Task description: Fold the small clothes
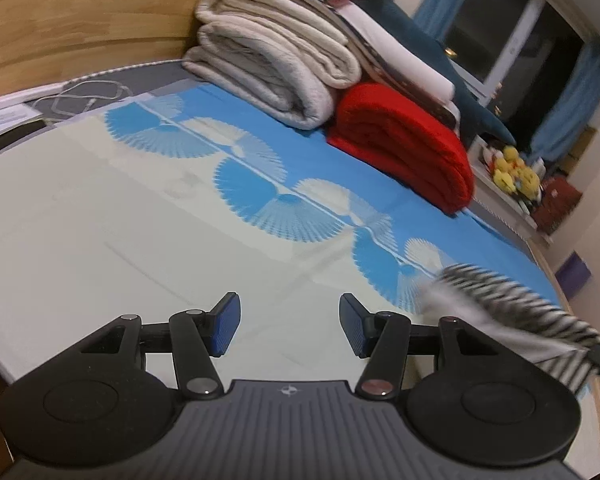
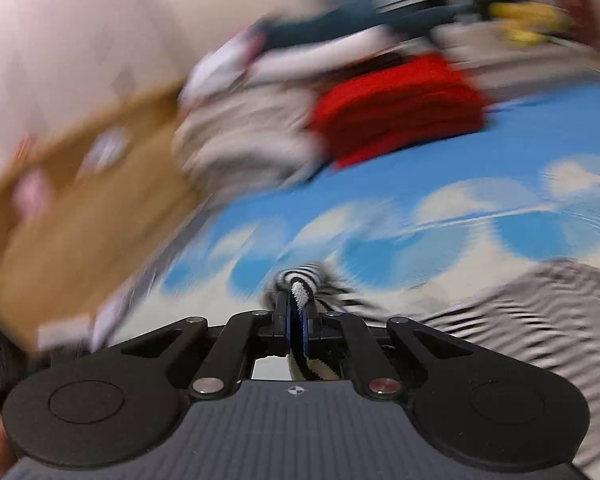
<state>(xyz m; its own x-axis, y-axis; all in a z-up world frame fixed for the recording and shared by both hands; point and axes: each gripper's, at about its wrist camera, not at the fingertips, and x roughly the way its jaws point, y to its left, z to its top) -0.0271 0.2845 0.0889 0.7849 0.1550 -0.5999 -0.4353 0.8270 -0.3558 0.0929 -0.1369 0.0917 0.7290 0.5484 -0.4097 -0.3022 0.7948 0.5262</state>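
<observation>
A black-and-white striped garment lies at the lower right of the bed in the left wrist view, blurred. My left gripper is open and empty above the pale part of the bedsheet, left of the garment. In the right wrist view, which is motion-blurred, my right gripper is shut on a bunched edge of the striped garment. More of the garment trails off to the right on the bed.
A blue and white patterned sheet covers the bed. A folded beige blanket, a red folded blanket and white and teal items are stacked at the back. The wooden headboard is behind. Yellow toys sit on a shelf at the right.
</observation>
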